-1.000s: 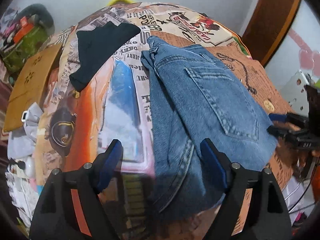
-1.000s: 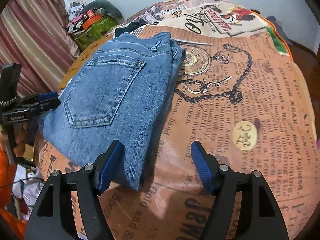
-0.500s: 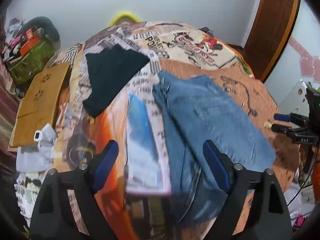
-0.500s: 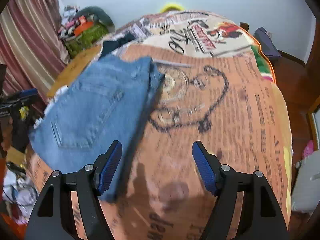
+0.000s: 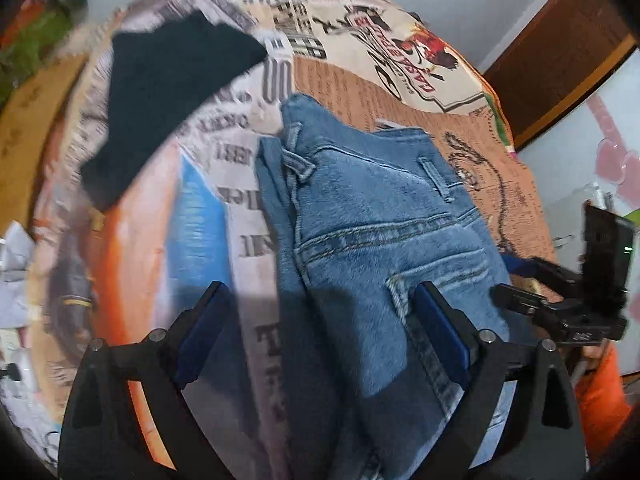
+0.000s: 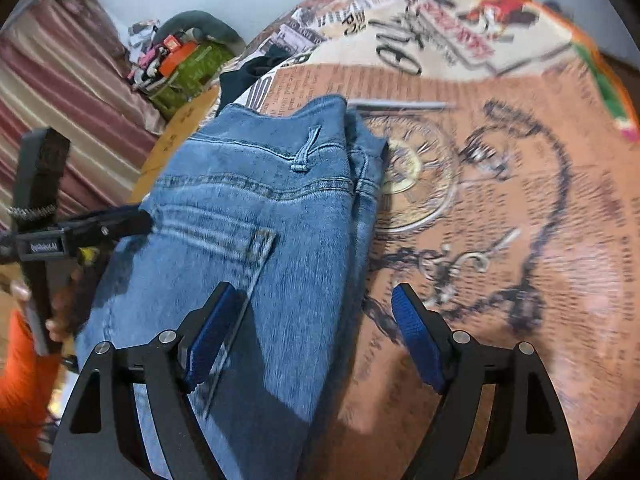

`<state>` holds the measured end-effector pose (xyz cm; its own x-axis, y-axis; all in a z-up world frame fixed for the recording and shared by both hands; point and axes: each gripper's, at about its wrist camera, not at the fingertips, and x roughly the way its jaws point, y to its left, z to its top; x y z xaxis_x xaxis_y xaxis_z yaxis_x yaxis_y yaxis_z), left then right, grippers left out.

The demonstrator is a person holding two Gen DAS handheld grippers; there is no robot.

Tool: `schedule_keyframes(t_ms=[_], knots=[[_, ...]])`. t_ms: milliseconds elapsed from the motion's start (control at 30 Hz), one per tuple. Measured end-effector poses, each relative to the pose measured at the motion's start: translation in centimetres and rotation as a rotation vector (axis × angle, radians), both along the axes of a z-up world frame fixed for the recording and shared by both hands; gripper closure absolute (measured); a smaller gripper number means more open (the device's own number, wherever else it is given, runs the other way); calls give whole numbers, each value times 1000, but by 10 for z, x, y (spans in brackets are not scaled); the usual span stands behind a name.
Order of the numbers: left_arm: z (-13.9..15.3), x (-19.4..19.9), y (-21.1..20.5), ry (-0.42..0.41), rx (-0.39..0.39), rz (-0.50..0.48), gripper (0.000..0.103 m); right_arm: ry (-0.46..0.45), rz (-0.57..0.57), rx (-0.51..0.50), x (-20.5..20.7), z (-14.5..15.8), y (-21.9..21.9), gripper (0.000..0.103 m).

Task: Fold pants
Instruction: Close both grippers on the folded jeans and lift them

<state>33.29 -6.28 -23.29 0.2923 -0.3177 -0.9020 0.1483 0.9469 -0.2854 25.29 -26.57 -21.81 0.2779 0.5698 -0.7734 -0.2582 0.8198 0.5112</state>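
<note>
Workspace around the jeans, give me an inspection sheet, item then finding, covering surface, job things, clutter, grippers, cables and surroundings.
Surface: bedspread with newspaper and pocket-watch print.
Job's things: blue jeans, folded, back pocket up, waistband at the far end.
Clutter: black garment lying apart from the jeans; green box of oddments beyond the bed.
Grippers: left gripper open, over the jeans' left edge; right gripper open, over their right edge; neither holds cloth.
Cables: nothing seen.
Surroundings: striped curtain, wooden door, pale wall.
</note>
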Motion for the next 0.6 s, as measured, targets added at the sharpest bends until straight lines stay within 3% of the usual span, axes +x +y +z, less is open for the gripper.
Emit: schedule_keyframes(t_ms=[267,300,367,533,600], knots=[[-20,23,-8,76,-103,-50,12,65,45,107,16,-13,9,27],[-21,25,-9,77,-120,-55,15,78,50,129,18,-13,10,34],[-21,28,-10,87,-164,-69,33,94,50,147,20,-12,11,44],[-9,22,-17,34,-128,-76,44,37,55,90,16,7,15,73],[0,15,-19,-1,-104,-82,48,2,61,75,12,18,19,78]])
